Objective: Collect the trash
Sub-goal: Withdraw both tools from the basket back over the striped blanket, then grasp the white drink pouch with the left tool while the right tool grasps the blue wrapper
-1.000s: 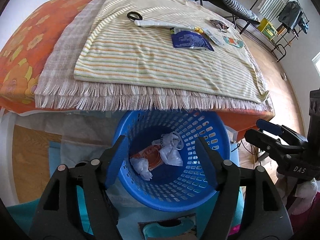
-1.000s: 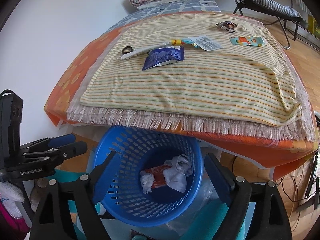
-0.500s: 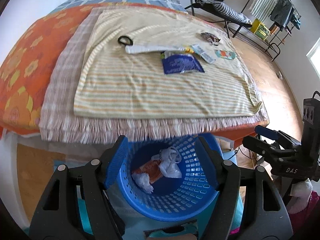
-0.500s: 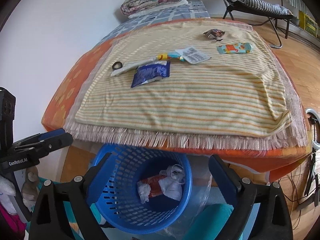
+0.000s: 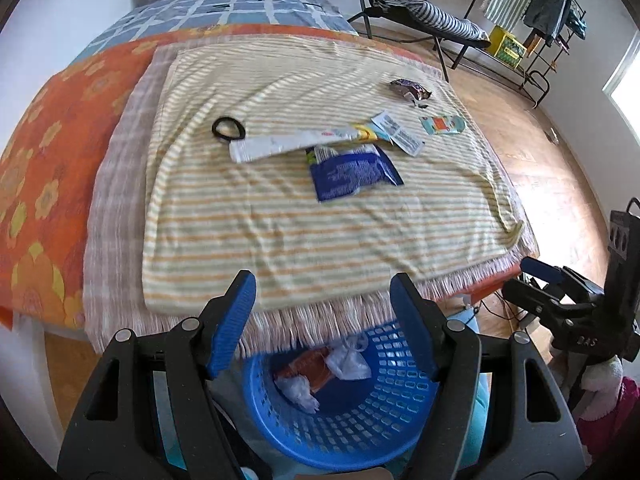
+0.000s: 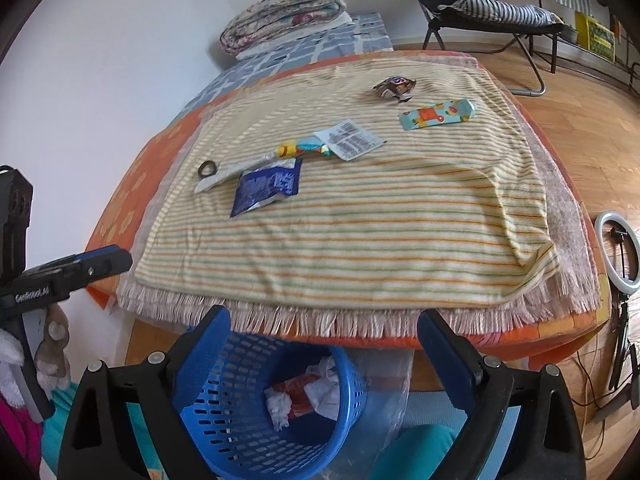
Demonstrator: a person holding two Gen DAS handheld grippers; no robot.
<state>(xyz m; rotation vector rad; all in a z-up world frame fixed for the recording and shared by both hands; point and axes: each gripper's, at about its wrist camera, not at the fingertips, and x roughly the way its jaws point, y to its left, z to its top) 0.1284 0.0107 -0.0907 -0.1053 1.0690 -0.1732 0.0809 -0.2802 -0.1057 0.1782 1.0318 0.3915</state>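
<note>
1. Still scattered across the striped blanket (image 5: 320, 240) on the bed: blue wrapper (image 5: 352, 174), long white wrapper (image 5: 288, 145), small printed packet (image 5: 400, 133), colourful packet (image 5: 443, 125), crumpled brown wrapper (image 5: 410, 90); black hair tie (image 5: 228, 129) beside the white one, probably not trash.
2. Already in the blue basket (image 5: 360, 432) below the bed edge: crumpled white and orange scraps.
3. Left gripper (image 5: 322, 320): open, nothing between its jaws, over the fringed edge of the blanket.
4. Right gripper (image 6: 322, 344): spread wide, having just been opening, also empty.
5. Likely handling: all featherweight, thin, crinkly foil or plastic, slippery and flat against soft cloth; no risk of breakage.
6. Best hold: a raised or curled edge, such as the blue wrapper's lifted near corner (image 6: 240, 210); otherwise risk of pinching blanket too.
7. Crumpled brown wrapper: bulkier, easy to pinch across the middle.
</note>
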